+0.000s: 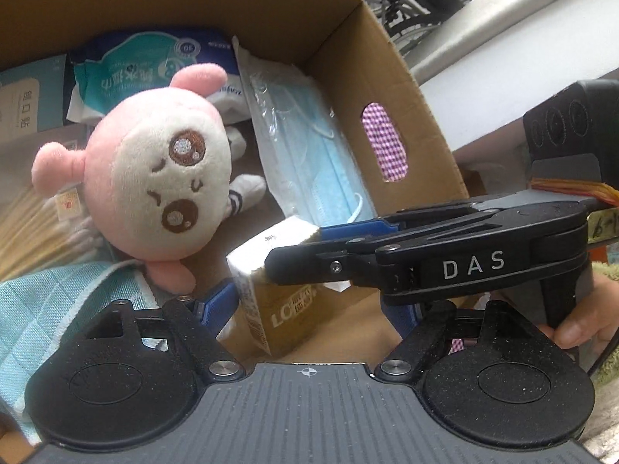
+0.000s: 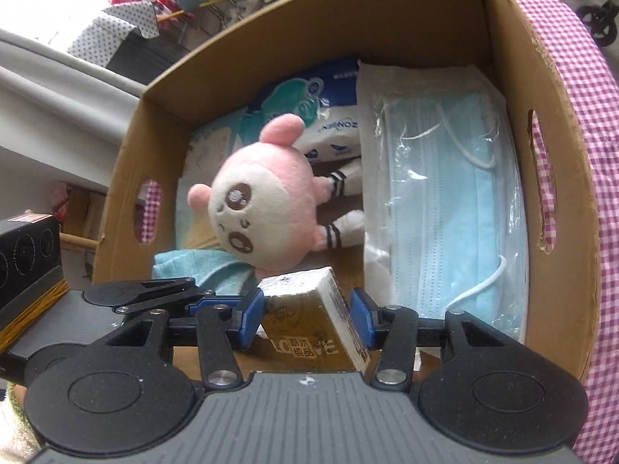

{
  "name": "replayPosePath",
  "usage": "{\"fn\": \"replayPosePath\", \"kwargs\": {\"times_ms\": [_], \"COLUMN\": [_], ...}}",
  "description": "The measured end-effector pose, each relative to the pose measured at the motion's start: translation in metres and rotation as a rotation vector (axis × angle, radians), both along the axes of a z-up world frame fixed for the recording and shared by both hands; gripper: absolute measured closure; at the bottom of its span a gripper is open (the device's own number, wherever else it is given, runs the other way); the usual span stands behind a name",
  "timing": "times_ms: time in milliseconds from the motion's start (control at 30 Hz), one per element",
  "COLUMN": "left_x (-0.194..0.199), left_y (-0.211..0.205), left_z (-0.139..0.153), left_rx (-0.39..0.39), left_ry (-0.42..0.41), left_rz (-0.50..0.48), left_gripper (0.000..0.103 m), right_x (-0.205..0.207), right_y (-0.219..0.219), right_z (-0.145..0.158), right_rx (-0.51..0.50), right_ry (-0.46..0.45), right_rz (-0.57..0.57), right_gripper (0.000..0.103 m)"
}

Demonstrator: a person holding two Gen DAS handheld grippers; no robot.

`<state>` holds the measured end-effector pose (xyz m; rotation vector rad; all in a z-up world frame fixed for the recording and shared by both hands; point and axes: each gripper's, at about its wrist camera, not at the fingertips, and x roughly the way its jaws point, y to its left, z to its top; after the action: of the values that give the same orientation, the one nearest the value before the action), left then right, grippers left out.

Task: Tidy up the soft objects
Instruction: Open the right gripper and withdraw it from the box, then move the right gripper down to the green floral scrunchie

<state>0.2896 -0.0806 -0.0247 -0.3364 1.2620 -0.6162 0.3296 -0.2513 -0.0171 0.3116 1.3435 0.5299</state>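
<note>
Two grippers are working over one cardboard box. The right gripper is holding a tissue pack low in the near part of the box, its blue fingers pressing against both sides of the pack, which is sitting tilted between them. In the left wrist view the same gripper is reaching in from the right, its tips hiding part of the pack.

The left gripper is hovering just beside it with its fingers spread wide and holding nothing; the pack is lying in the gap between them without being squeezed by them.

Inside the box, a pink plush is lying on its side near the middle, face toward the cameras, its striped white feet pointing to a bag of blue masks that is filling the right side. The plush is resting partly on a pale teal cloth, which is lying at the near left. Behind the plush, a wipes pack is leaning against the back wall.

The box is sitting on a pink checked cloth, which is showing through the oval handle holes in the box sides.
</note>
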Motion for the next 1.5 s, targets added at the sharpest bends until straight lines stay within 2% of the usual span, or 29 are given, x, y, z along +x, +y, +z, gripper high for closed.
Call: {"fn": "replayPosePath", "kwargs": {"times_ms": [100,167,267,400,567,733,800,1133,1333,1500], "left_x": [0.002,0.002,0.001,-0.006,-0.028,-0.053,-0.062,-0.114,-0.147,-0.176], "left_y": [-0.002,0.002,0.007,0.023,0.051,0.071,0.076,0.094,0.091,0.084], "left_z": [-0.005,-0.003,0.006,0.023,0.051,0.068,0.071,0.085,0.080,0.066], "left_rx": [0.019,0.010,0.006,0.000,-0.054,-0.065,-0.072,-0.097,-0.070,0.010], "left_ry": [0.006,-0.001,-0.048,-0.121,-0.229,-0.329,-0.352,-0.428,-0.438,-0.435], "left_rz": [-0.016,-0.009,0.013,0.045,0.093,0.148,0.162,0.189,0.174,0.159], "left_gripper": [0.017,0.006,0.005,0.005,0.002,0.002,0.002,0.001,0.001,0.001], "right_x": [0.007,0.010,0.008,0.004,0.000,-0.006,-0.015,-0.104,-0.150,-0.180], "right_y": [0.003,0.002,-0.004,-0.010,-0.016,-0.016,-0.016,-0.030,-0.042,-0.043], "right_z": [-0.009,-0.015,-0.015,-0.002,0.018,0.037,0.047,0.092,0.079,0.055], "right_rx": [-0.072,-0.088,-0.086,-0.074,-0.038,0.035,0.055,0.159,0.251,0.318], "right_ry": [0.041,0.067,0.066,0.020,-0.013,-0.046,-0.087,-0.289,-0.293,-0.259], "right_rz": [0.011,0.004,-0.009,-0.027,-0.052,-0.094,-0.105,-0.168,-0.233,-0.287], "right_gripper": [0.049,0.046,0.046,0.046,0.046,0.043,0.037,0.030,0.028,0.028]}}
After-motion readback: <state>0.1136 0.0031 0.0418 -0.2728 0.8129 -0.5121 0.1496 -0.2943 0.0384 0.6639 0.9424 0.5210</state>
